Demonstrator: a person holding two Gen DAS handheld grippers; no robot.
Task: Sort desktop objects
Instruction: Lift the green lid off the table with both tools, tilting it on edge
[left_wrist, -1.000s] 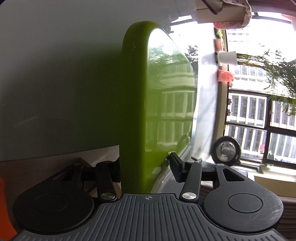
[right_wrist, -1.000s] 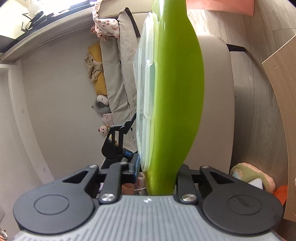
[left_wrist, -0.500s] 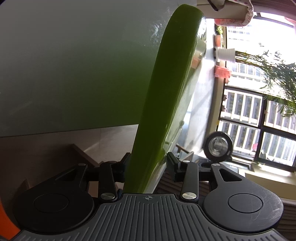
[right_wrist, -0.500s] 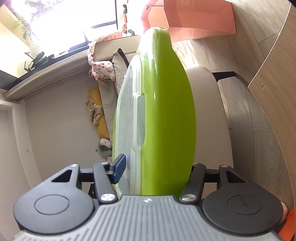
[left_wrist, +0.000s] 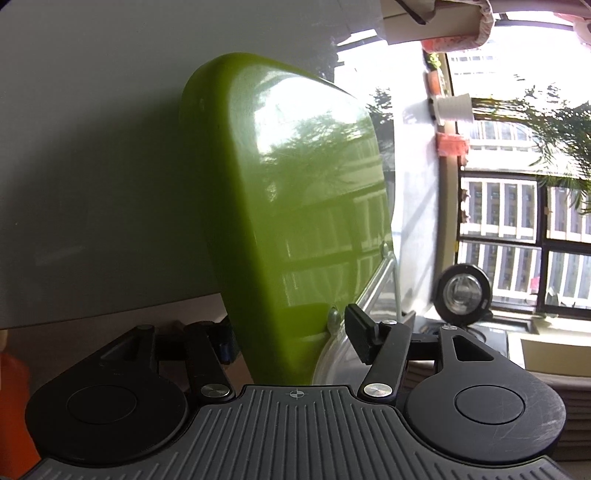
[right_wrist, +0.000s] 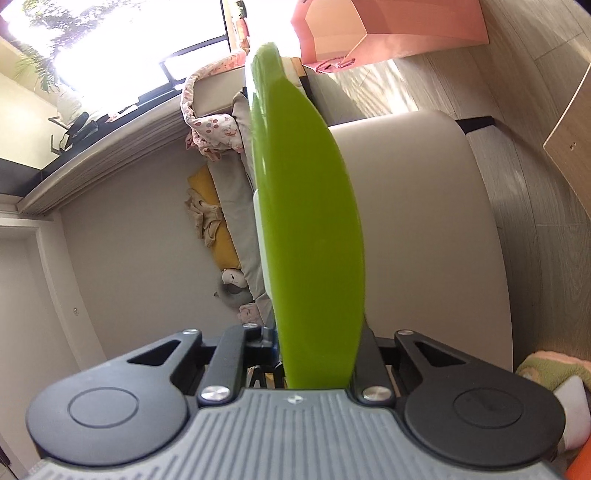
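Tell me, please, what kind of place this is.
Probably a room in a home: a barred window with greenery outside, soft toys and bedding along a wall, and wood-look flooring.

Both fisheye cameras sit just behind their own fingers, very close to the glossy green plastic box (left_wrist: 295, 206) (right_wrist: 314, 229), the only thing the 2 views share. The left wrist view faces a barred window (left_wrist: 517, 236); the right wrist view faces a grey wall (right_wrist: 140, 240), rolled sideways.

A pale rounded table (right_wrist: 424, 229) is seen above a wood-plank floor (right_wrist: 535, 266). Nothing lying on the table's visible part can be made out.
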